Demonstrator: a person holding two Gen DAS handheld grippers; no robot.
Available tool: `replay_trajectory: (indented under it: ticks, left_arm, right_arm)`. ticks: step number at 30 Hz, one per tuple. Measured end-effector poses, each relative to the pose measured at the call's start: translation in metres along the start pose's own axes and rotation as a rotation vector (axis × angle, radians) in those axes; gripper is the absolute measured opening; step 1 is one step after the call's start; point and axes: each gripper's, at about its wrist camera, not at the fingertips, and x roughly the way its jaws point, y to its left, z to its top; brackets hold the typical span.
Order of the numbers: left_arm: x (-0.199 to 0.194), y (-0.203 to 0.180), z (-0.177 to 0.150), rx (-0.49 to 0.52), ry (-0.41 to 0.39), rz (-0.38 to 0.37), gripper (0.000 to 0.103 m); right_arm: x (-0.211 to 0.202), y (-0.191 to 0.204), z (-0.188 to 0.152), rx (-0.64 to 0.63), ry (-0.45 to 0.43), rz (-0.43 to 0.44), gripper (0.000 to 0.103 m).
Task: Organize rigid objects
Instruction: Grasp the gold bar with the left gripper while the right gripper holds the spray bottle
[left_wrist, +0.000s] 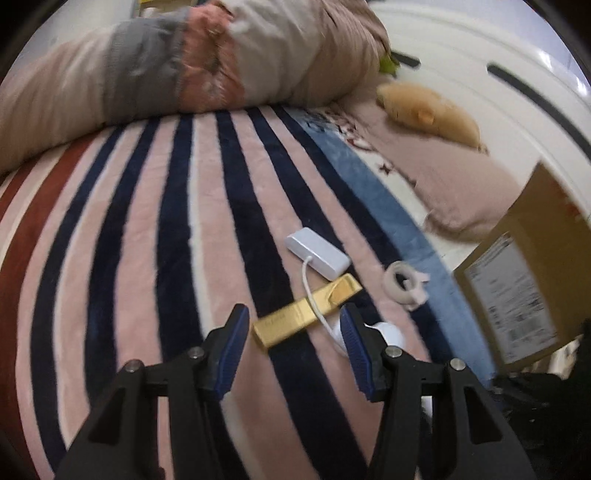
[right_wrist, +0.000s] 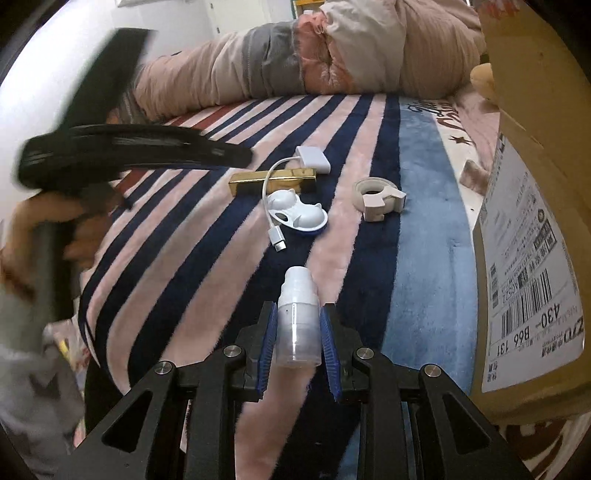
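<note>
My right gripper (right_wrist: 298, 314) is shut on a clear plastic pump bottle (right_wrist: 298, 321), held above the striped blanket. Ahead lie a gold bar-shaped box (right_wrist: 273, 181), a white adapter with cable (right_wrist: 313, 158), a white cat-shaped dish (right_wrist: 297, 214) and a white tape dispenser (right_wrist: 376, 197). My left gripper (left_wrist: 293, 317) is open and empty, just short of the gold box (left_wrist: 306, 312). The adapter (left_wrist: 317, 252) lies beyond it, its cable across the box. The tape dispenser (left_wrist: 404, 283) is to the right, and the dish (left_wrist: 388, 332) peeks out behind my right finger.
A cardboard box (right_wrist: 532, 236) with a shipping label stands at the right edge of the bed; it also shows in the left wrist view (left_wrist: 517, 291). A rolled quilt (left_wrist: 177, 70) lies across the far side. A plush toy (left_wrist: 428, 110) rests on a pillow (left_wrist: 454, 192).
</note>
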Motion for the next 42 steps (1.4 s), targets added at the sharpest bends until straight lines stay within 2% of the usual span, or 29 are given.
replay_trajectory:
  ticks: [1, 3, 5, 6, 11, 16, 24, 26, 28, 29, 32, 34, 36, 39, 42]
  left_arm:
    - [0.007, -0.002, 0.002, 0.024, 0.014, -0.008, 0.039]
    - [0.019, -0.003, 0.005, 0.066, 0.037, -0.029, 0.039]
    - [0.025, -0.004, 0.006, 0.084, 0.054, -0.089, 0.038]
    - [0.025, -0.005, 0.006, 0.097, 0.062, -0.102, 0.035]
    - [0.015, -0.012, -0.004, 0.142, 0.082, -0.097, 0.026]
    - [-0.003, -0.013, -0.025, 0.143, 0.092, -0.058, 0.023]
    - [-0.023, -0.001, -0.050, 0.060, 0.083, -0.034, 0.024]
    - [-0.027, 0.002, -0.052, 0.041, 0.079, -0.005, 0.029]
    - [-0.034, 0.003, -0.052, 0.023, 0.063, 0.072, 0.044]
    - [-0.040, 0.003, -0.050, 0.016, 0.042, 0.089, 0.044]
    - [-0.052, -0.005, -0.044, 0.036, -0.005, 0.031, 0.045]
    - [-0.052, -0.015, -0.040, 0.091, -0.016, 0.033, 0.045]
    - [-0.041, -0.023, -0.035, 0.122, 0.006, 0.049, 0.044]
    - [-0.015, -0.031, -0.027, 0.142, 0.068, 0.032, 0.029]
    - [-0.004, -0.033, -0.024, 0.158, 0.069, 0.112, 0.028]
  right_arm:
    - [0.002, 0.000, -0.001, 0.000, 0.008, -0.001, 0.020]
    - [0.007, -0.001, -0.004, -0.002, 0.031, -0.006, 0.020]
    - [0.008, -0.003, -0.004, 0.004, 0.028, 0.008, 0.020]
    - [0.007, -0.003, -0.005, 0.007, 0.028, 0.014, 0.020]
    - [0.007, -0.006, -0.003, 0.012, 0.030, 0.028, 0.020]
    - [0.008, -0.008, -0.003, 0.014, 0.027, 0.029, 0.020]
    - [0.006, -0.006, -0.004, 0.016, 0.030, 0.029, 0.020]
    - [0.006, -0.006, -0.004, 0.017, 0.031, 0.029, 0.020]
    - [0.005, -0.006, -0.004, 0.019, 0.031, 0.030, 0.020]
    - [0.005, -0.006, -0.004, 0.021, 0.032, 0.031, 0.020]
    - [0.005, -0.006, -0.004, 0.023, 0.035, 0.032, 0.020]
    - [0.005, -0.006, -0.003, 0.020, 0.035, 0.033, 0.020]
    - [0.005, -0.007, -0.003, 0.023, 0.035, 0.037, 0.020]
    - [0.006, -0.009, -0.003, 0.029, 0.035, 0.046, 0.020]
    - [0.006, -0.012, -0.003, 0.033, 0.036, 0.056, 0.020]
